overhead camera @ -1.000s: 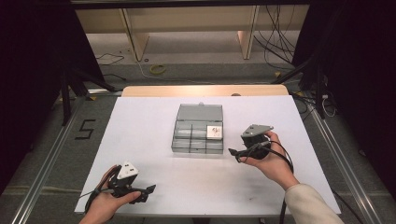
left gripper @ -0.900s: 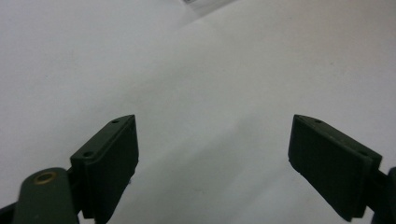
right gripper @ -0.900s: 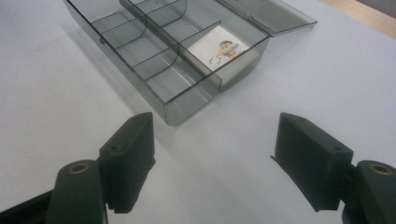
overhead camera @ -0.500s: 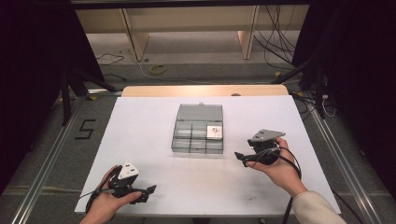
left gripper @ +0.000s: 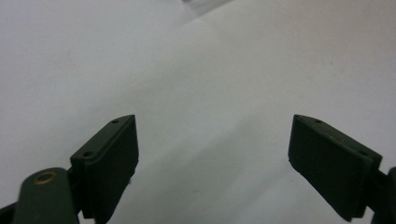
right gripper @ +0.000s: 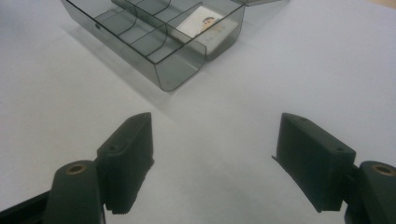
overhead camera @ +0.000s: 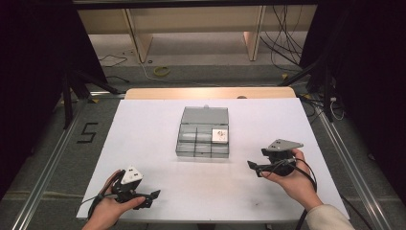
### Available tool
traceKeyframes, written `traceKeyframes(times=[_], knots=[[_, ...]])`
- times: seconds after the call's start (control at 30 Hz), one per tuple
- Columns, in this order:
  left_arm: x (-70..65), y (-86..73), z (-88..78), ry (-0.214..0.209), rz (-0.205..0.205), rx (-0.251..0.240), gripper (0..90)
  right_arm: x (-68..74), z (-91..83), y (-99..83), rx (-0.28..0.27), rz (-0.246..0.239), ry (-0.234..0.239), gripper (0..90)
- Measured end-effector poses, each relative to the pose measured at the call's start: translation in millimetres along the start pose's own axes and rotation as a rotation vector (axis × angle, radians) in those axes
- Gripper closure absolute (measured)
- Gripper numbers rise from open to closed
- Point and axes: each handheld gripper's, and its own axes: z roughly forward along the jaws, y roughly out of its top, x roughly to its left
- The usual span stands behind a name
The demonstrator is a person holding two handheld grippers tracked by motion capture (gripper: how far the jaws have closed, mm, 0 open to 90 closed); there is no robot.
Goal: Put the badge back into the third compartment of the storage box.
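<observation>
Sitting mid-counter (overhead camera: pixel 143 124): clear grey compartment box (overhead camera: pixel 203 139), lid open at the far side, a small white card (overhead camera: pixel 219 136) in its right-hand compartment. Left claw (overhead camera: pixel 154 195) near the front-left counter edge, jaws wide apart, nothing between them. Right claw (overhead camera: pixel 253 166) to the right of the box and apart from it, jaws also wide, empty, pointing toward the box corner.

Bright, even light on the white table (overhead camera: pixel 143 143), dark surroundings; the left gripper view is soft.
</observation>
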Motion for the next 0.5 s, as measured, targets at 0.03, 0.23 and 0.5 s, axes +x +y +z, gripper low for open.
traceKeyframes(times=[0.03,0.23,0.5], knots=[[-0.1,-0.1,0.0,0.0,-0.002,0.0,15.7,0.4,-0.9,-1.5,-0.001,0.004,-0.002,28.0],[-0.1,0.0,-0.1,0.0,0.002,0.0,15.7,1.6,-7.2,-10.1,-0.001,0.017,-0.007,27.7],[-0.4,-0.1,0.3,0.002,0.003,-0.001,15.7,3.0,-14.8,-21.7,-0.001,0.025,-0.018,27.0]])
